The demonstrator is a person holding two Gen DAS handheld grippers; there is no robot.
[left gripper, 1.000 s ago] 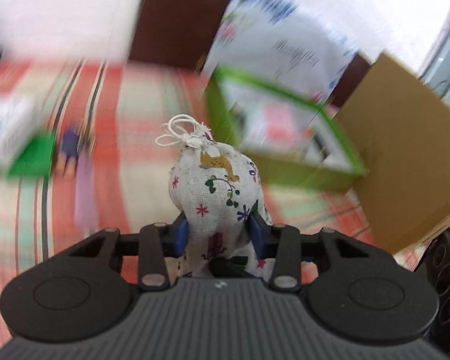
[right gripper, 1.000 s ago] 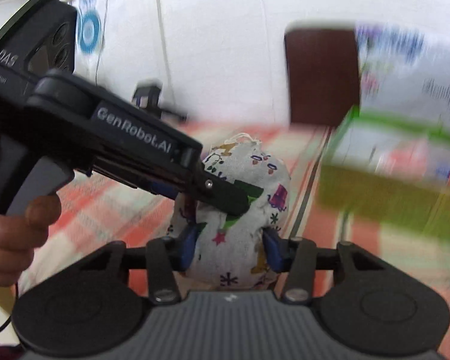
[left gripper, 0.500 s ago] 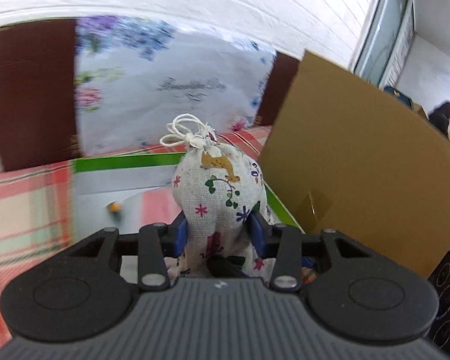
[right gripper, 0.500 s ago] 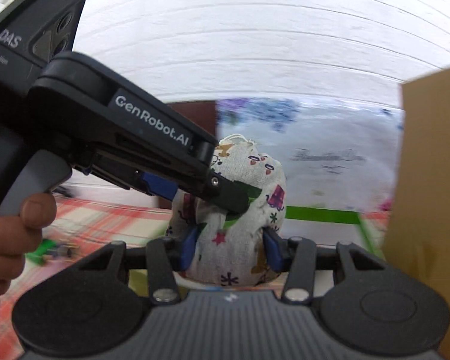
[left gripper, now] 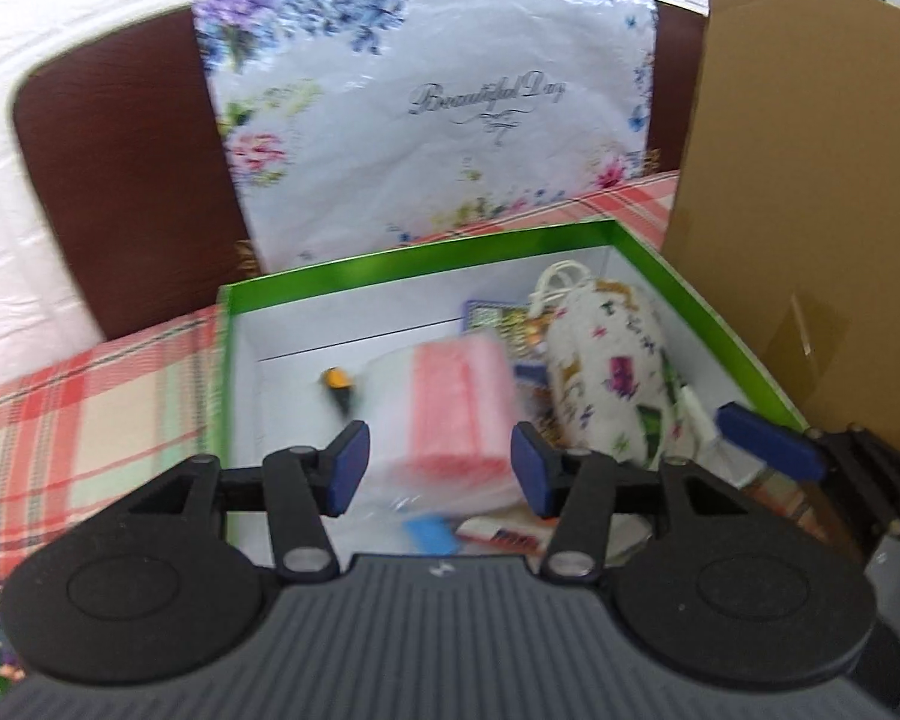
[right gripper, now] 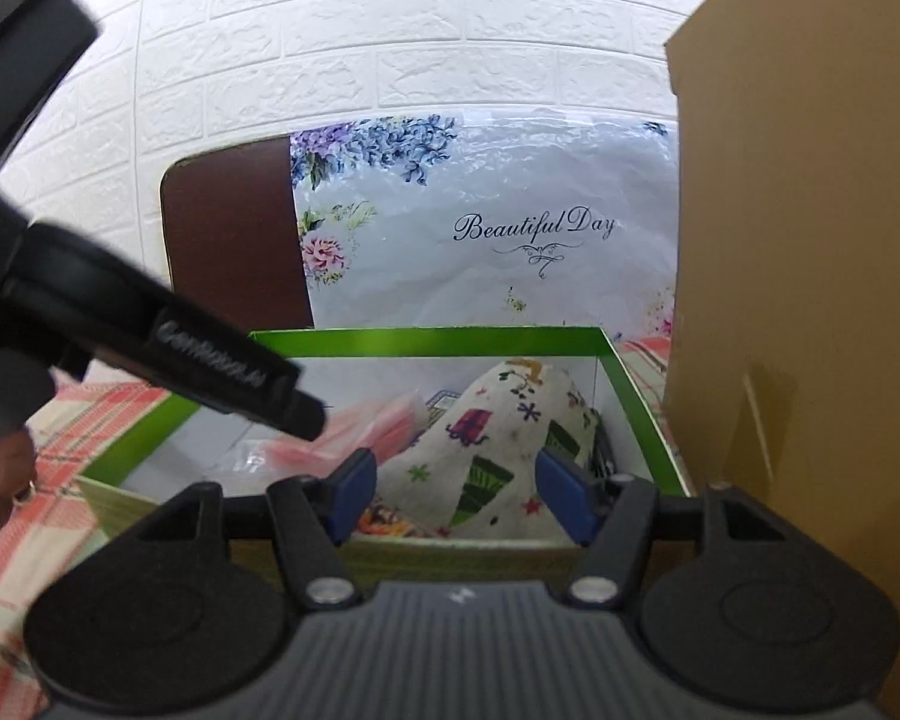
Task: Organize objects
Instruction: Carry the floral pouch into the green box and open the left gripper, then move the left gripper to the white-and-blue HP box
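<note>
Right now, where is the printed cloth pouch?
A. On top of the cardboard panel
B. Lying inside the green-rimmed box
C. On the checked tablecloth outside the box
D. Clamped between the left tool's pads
B: the printed cloth pouch lies inside the green-rimmed box beside a pink packet; the left tool stands open with nothing gripped, its jaws having just been opening.

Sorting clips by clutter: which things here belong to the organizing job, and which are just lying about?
Job:
- printed cloth pouch, lying in the box
- green box
- pink packet inside it

Lying about:
- floral bag
- cardboard sheet
- plaid tablecloth
</note>
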